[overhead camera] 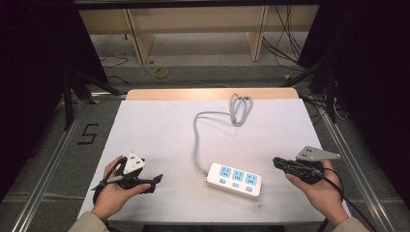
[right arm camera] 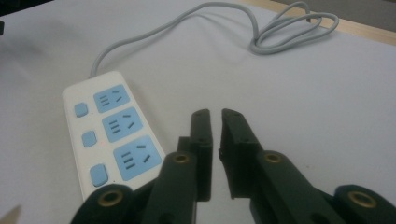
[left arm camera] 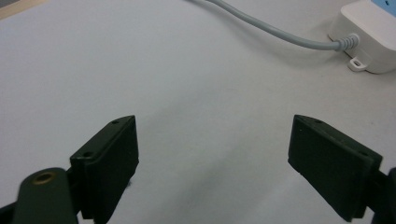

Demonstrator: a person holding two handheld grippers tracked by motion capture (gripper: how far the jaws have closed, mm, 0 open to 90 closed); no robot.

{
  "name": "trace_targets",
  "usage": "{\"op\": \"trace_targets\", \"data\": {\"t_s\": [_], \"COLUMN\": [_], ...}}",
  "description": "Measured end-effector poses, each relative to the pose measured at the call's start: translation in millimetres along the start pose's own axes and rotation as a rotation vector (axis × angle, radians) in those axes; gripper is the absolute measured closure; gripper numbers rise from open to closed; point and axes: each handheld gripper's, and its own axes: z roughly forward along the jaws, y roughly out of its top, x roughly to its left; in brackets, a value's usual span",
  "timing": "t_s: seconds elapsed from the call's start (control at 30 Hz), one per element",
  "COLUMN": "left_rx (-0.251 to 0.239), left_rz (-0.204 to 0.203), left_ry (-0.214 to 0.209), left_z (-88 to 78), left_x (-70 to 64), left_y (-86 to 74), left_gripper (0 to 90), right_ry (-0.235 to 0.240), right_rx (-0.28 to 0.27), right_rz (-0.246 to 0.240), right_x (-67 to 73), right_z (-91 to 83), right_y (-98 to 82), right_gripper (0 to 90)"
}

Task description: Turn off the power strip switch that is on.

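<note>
Power strip (overhead camera: 235, 179) sits flat on the white table cover (overhead camera: 154, 130), near my edge and a little right of centre, three blue sockets up with a blue button beside each. Its grey cable (overhead camera: 196, 140) runs off the left end toward the far side and ends in a loose coil (overhead camera: 240, 107) near the back edge. No plug is in any socket.

Risks, as I read them. The strip is light and lies loose on a smooth sheet, so a push on a button from one side alone could skid it or turn it. In my right gripper view a small red glow shows by the middle button (right arm camera: 88, 138), so I treat the strip as possibly live and keep my jaws out of the socket slots. The cable could catch my left gripper if I sweep in low from that side.

Now the tools. My left gripper (overhead camera: 155, 181) is spread wide with nothing between its jaws, hovering over bare cover well to the left of the strip, pointing toward it; the strip's cable end shows at the upper right of that view. My right gripper (overhead camera: 276, 161) is nearly closed, a thin gap left, holding nothing, just to the right of the strip and aimed at its end.
</note>
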Motion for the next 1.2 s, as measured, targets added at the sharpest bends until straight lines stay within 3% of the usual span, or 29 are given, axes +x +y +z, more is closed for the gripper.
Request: {"op": "trace_targets", "data": {"t_s": [0.57,1.2], "left_rx": [0.003,0.004], "left_rz": [0.001,0.004], "left_ry": [-0.002,-0.004], "left_z": [0.5,1.3], "left_x": [-0.4,-0.4], "left_y": [0.3,0.7], "left_gripper": [15.8,15.9], "right_ry": [0.058,0.121], "right_rx": [0.051,0.075], "right_rz": [-0.050,-0.054], "right_x": [9.9,21.2], "right_z": [11.2,21.3], "right_y": [13.0,24.0], "right_gripper": [90.0,90.0]}}
